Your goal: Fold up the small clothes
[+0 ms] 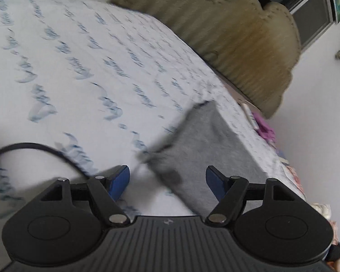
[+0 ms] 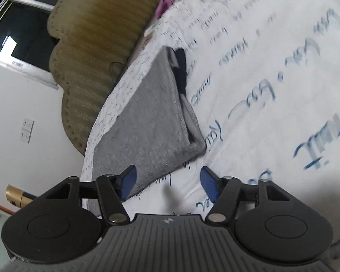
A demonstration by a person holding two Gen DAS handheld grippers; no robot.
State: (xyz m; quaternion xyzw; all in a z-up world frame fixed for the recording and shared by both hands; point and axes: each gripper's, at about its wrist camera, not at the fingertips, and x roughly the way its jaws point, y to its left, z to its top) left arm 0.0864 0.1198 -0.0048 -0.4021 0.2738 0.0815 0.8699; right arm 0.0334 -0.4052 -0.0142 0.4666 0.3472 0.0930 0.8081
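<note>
Left gripper [image 1: 167, 182] and right gripper [image 2: 168, 182], each held above the bed sheet [image 1: 68, 68] and looking down along blue-padded fingers [image 1: 119, 181]; both sets of jaws stand apart with nothing between them. The folded grey garment [image 2: 145, 122] lies flat on the printed sheet beside the mattress edge, near the tufted olive headboard [image 2: 95, 45], just ahead of both grippers.

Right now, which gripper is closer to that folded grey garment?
Hard to call; both hover open just short of the grey garment. The right gripper looks slightly nearer its corner; the left gripper faces its blurred end.
</note>
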